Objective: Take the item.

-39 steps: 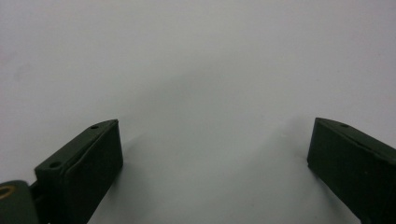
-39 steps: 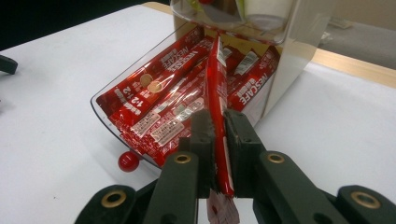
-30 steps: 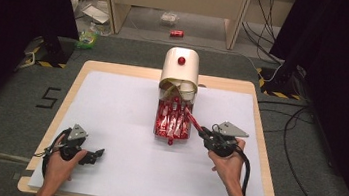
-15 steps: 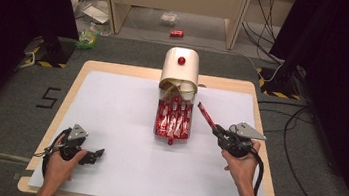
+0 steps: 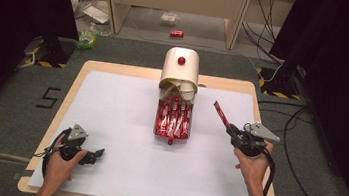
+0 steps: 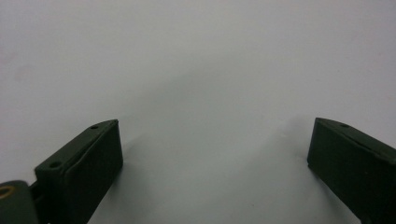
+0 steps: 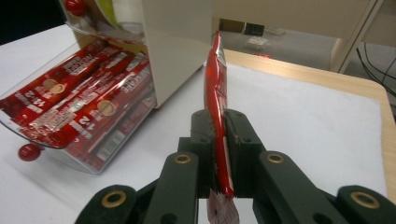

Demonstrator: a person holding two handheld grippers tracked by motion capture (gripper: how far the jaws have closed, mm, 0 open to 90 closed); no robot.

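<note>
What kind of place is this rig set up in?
Probably a lab or studio set up for recording. A lone table under a white sheet stands on grey carpet between black curtains, with loose cables on the floor and striped hazard tape on the stand feet.

Lab or test-room setup, by the look of it: a light wooden table [image 5: 256, 95] covered with a white sheet stands on grey carpet [image 5: 4, 117], flanked by black curtains [image 5: 11, 12]; hazard-striped tape [image 5: 45, 63], loose black cables [image 5: 304, 129] and a taped numeral "5" [image 5: 48, 97] are seen on the floor.
</note>
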